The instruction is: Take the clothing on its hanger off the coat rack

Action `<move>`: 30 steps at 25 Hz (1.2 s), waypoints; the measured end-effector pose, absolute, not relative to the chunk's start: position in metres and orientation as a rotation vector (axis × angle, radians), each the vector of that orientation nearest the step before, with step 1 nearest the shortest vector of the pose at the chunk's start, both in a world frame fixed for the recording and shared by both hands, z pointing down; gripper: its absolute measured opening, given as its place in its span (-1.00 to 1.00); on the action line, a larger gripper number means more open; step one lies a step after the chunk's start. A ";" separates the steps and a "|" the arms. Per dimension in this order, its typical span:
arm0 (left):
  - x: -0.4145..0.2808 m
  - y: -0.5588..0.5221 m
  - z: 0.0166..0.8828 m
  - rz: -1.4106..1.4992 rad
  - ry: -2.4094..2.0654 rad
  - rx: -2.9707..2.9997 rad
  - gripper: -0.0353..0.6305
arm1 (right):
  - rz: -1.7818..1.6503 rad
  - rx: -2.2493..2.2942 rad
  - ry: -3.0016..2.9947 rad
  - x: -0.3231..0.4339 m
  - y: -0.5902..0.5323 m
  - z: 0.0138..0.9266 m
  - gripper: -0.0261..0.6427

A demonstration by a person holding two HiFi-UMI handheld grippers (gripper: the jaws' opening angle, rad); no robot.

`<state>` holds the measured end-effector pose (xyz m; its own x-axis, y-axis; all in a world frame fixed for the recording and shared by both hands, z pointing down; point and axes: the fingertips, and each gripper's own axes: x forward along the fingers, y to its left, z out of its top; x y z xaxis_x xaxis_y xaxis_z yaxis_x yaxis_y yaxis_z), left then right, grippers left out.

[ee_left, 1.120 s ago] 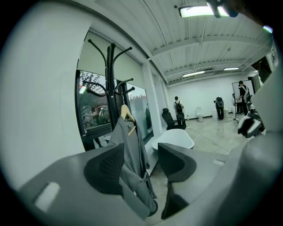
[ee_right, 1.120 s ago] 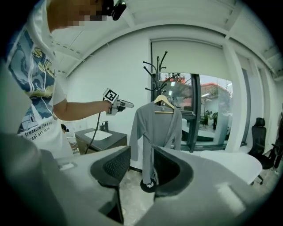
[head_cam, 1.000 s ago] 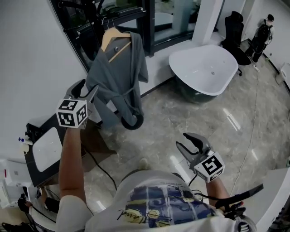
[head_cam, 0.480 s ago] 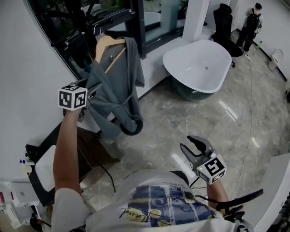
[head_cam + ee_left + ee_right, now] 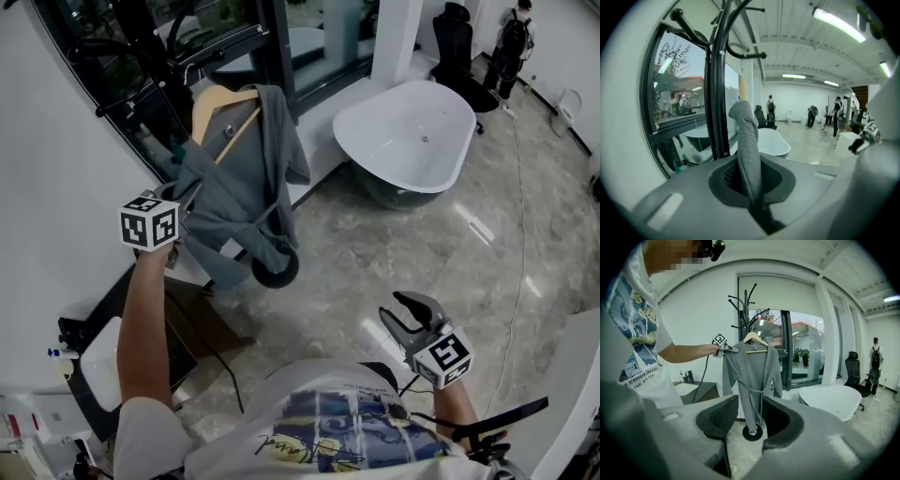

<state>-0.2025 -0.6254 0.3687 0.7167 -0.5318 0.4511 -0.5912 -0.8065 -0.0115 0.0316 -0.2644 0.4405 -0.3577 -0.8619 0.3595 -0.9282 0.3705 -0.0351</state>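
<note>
grasp step, by the look of it. at centre left, left gripper [image 5: 190, 195], just closed onto a fold of the grey robe [image 5: 248, 183], hung on its wooden hanger [image 5: 220, 98] on the coat rack [image 5: 717, 84] at upper left. likely next: lifting the hanger's hook clear of the peg, perhaps with the free gripper's help. upper right, white bathtub [image 5: 408, 131], seemingly empty. lower right, right gripper [image 5: 401, 311], jaws apart, holding nothing.

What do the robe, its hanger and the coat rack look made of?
Robe: soft grey woven or knit cloth, matte; it drapes and folds.
Hanger: light wood, likely; pale smooth shoulders.
Coat rack: probably black-painted metal; thin curved glossy hooks.
</note>
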 end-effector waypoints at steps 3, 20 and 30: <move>-0.206 -0.624 0.359 0.652 -0.946 2.788 -0.88 | 0.336 1.575 -2.373 0.029 -0.262 0.443 -0.45; -0.169 -0.604 0.319 0.635 -0.958 2.826 -0.88 | 0.346 1.567 -2.376 0.068 -0.243 0.435 -0.44; -0.144 -0.548 0.303 0.588 -0.949 2.865 -0.88 | 0.316 1.584 -2.327 0.103 -0.210 0.430 -0.45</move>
